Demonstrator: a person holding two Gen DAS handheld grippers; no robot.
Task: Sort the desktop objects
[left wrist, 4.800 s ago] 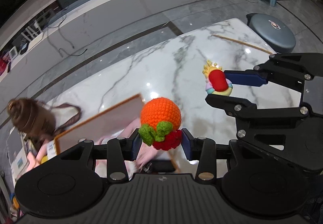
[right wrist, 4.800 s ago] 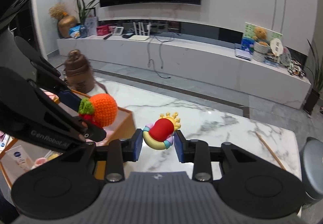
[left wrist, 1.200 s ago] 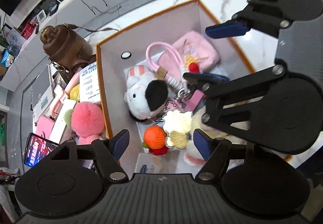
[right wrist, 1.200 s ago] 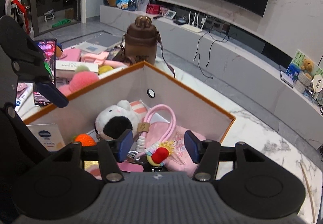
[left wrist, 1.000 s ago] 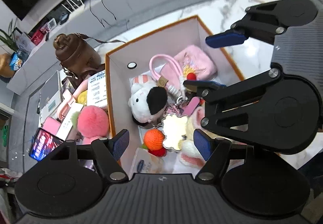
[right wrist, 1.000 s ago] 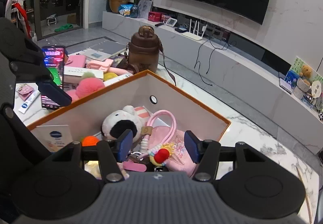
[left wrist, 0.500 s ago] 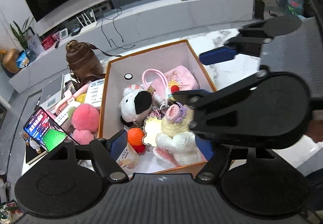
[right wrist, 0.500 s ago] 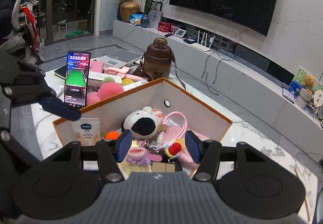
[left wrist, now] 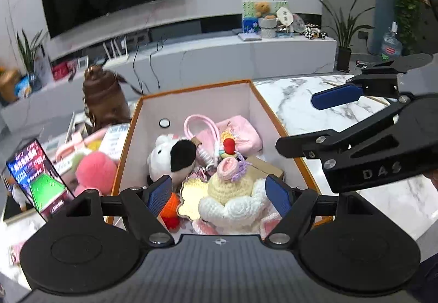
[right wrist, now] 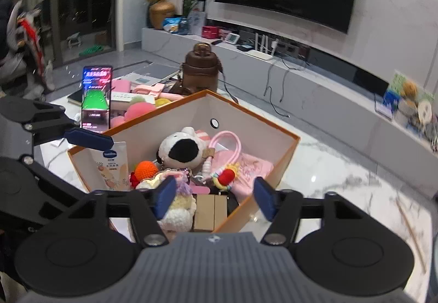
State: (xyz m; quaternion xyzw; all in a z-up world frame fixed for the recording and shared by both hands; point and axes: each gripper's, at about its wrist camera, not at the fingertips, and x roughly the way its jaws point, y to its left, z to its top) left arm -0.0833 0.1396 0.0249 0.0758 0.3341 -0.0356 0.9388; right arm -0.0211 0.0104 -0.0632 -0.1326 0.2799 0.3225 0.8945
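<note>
Both grippers empty, jaws spread wide, hovering over the near edge of the orange-rimmed box [left wrist: 254,85]. Left gripper [left wrist: 219,195] sits above the near-left corner; right gripper [right wrist: 213,199] above the near-right. Sorted items lie inside: orange crochet ball [right wrist: 146,169] low at left, nearer the left gripper; red crochet charm [right wrist: 225,176] mid-box on the pink pouch [left wrist: 241,132], nearer the right. Remaining clutter, a pink pompom [left wrist: 94,166] and a lit phone [left wrist: 38,177], sits on the bench left of the box, on the left gripper's side. Judged next reach: leftward.
</note>
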